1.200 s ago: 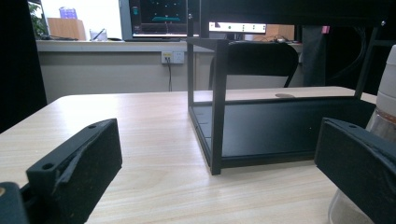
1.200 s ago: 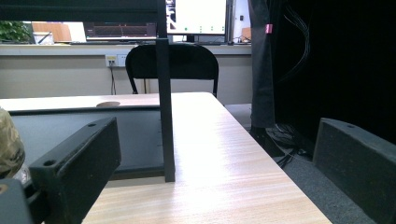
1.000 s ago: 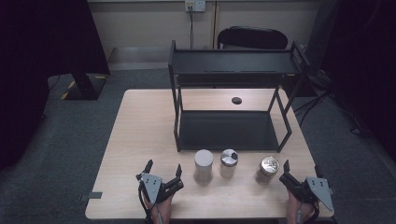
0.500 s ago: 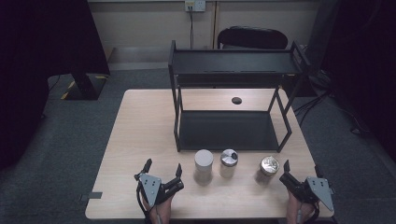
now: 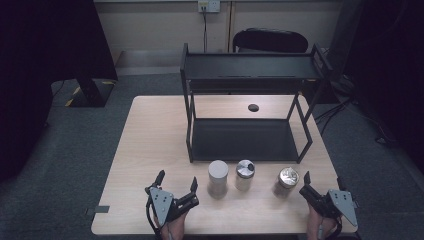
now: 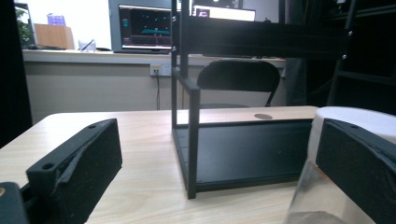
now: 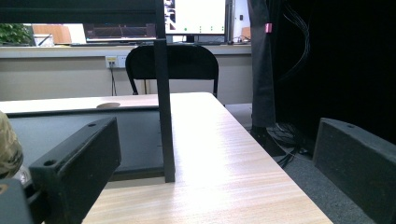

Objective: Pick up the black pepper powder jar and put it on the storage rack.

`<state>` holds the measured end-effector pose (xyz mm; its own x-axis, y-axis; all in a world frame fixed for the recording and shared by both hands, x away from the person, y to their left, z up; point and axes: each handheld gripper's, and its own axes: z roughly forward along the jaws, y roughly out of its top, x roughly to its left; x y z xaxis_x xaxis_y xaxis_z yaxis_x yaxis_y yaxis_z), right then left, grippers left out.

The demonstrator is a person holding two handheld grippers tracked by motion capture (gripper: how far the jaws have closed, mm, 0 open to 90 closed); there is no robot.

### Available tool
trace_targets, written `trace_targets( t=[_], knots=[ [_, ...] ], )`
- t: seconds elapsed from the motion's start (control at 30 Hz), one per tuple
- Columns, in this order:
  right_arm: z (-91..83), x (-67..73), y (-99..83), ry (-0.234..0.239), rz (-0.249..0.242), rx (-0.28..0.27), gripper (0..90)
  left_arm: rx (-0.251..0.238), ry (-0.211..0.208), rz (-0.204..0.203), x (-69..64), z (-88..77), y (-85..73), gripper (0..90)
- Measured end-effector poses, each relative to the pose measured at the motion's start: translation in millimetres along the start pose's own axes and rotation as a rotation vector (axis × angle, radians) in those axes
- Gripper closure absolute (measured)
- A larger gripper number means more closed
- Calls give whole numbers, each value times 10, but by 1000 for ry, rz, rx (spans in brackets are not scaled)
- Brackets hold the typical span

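Standing on the table: the table (image 5: 150,150) carries everything, and its near edge is where both grippers are kept low, probably as a resting start before any reach.
Shelf rack: the black rack (image 5: 250,75) is placed at the middle of the table, its open front turned to the person; its lower tray (image 5: 242,140) and upper shelf are bare, so it is judged to be the place where the jars are to be put.
Row of jars: three jars are lined just in front of the rack, apart from each other, so each can be taken alone.
White jar: the white jar (image 5: 218,177) is the leftmost and the tallest, just beside the left gripper's right jaw, which partly covers it in the left gripper view (image 6: 355,119); it is judged the first thing to be taken.
Middle jar: the small jar with metal lid (image 5: 245,174) stands between the other two.
Right jar: the jar with shiny lid (image 5: 286,181) is near the right gripper.
Left gripper: the left gripper (image 5: 176,186) has its jaws spread wide, nothing pinched.
Right gripper: the right gripper (image 5: 322,182) has its jaws also spread, nothing between them.
Small dark disc: a disc (image 5: 253,107) lies behind the rack, untouched.
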<state>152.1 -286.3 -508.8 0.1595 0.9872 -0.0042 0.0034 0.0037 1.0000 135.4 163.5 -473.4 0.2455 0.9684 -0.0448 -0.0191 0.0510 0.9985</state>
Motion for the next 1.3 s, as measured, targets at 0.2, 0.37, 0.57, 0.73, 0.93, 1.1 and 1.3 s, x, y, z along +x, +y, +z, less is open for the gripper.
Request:
trace_targets(
  t=[0.2,0.37,0.57,0.73,0.93,1.1,1.3],
  knots=[
    [-1,4,-3,-2,0,-2,0,-13,-5,21,-22,1,7,0],
    [-1,4,-4,-1,-4,-2,0,-14,-9,24,-43,8,-1,0],
    [-2,5,-4,-1,-4,-3,0,-11,-20,30,-58,31,16,0],
    [-3,7,-5,-2,-5,-3,0,-13,-35,36,-74,59,28,0],
    [-4,6,-7,-1,-5,-4,0,-12,-53,38,-110,86,58,0],
    [-4,4,-8,1,-5,-5,0,-15,-73,37,-119,106,106,0],
    [-6,6,-11,-1,-5,-6,0,-8,-112,30,-107,150,184,3]
  ],
)
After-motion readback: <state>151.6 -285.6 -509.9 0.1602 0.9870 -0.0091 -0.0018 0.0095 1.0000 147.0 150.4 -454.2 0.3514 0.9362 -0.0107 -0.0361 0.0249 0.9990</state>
